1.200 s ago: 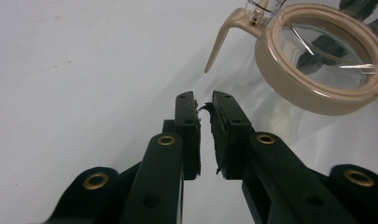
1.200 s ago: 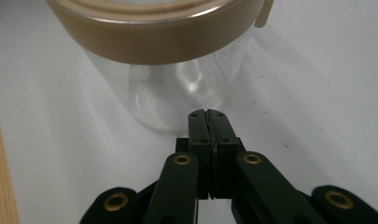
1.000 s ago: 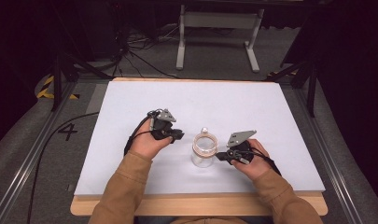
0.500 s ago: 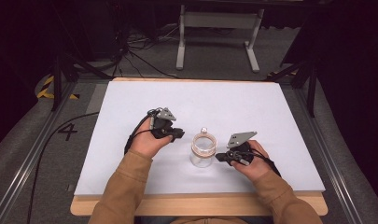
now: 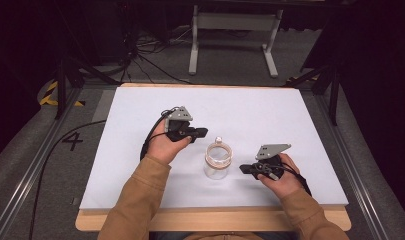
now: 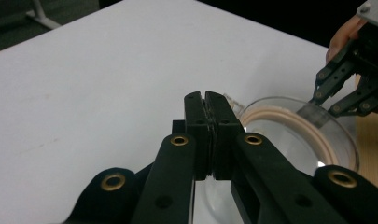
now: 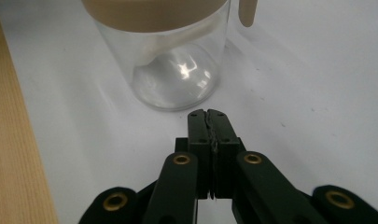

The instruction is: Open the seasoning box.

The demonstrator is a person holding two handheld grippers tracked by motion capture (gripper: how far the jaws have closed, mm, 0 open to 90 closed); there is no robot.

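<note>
Glass jar [image 5: 217,161] stands upright near the middle of the white table [image 5: 290,115], lid on, a pale tan seal ring showing under the clear top. Left gripper [image 5: 199,132] sits just up-left of the jar, apart from it; its jaws have just been closing and now press flat together with nothing between them. In the left gripper view the jar's lid [image 6: 298,135] lies just beyond the clenched tips. Right gripper [image 5: 244,169] rests low at the jar's right side, jaws clenched on nothing, tips near the jar's base [image 7: 175,88] but not touching. Wooden table edge [image 7: 14,154] runs beside it.
</note>
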